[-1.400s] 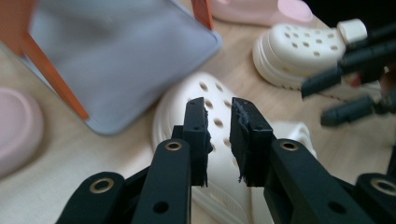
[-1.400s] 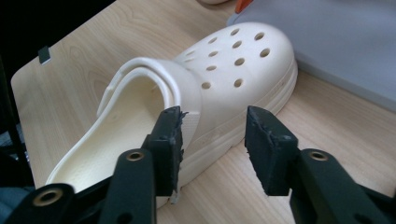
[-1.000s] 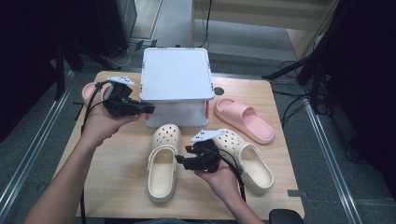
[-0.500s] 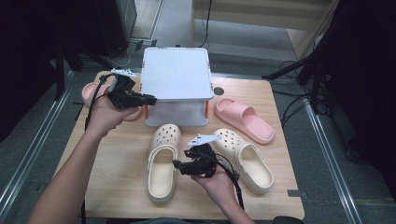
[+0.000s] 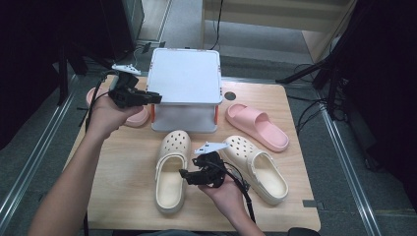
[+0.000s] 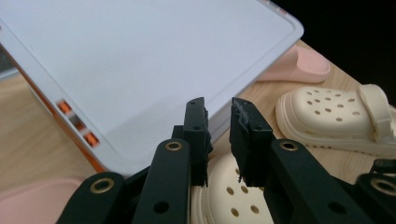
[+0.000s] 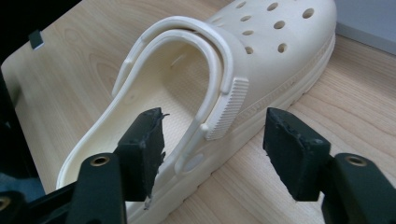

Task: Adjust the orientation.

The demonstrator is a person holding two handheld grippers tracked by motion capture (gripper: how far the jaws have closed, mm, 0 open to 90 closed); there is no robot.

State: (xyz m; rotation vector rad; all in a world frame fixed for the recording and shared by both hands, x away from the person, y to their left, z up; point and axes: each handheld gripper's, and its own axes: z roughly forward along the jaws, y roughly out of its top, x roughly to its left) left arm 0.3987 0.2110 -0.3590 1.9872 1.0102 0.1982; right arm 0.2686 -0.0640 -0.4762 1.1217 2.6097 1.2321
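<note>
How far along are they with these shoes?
Nothing looks put away yet: both cream clogs and both pink slippers lie on the table. The right hand-held gripper, jaws just opening, straddles the left clog's rim; placing all four remains.

A pink slipper point(image 5: 256, 125) lies on the wooden table point(image 5: 123, 177), right of the white rack point(image 5: 185, 78).

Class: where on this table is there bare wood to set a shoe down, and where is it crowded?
Free: the near-left table beside the left cream clog, and the far-right corner beyond the pink slide. Crowded: the middle, around the white rack.
</note>
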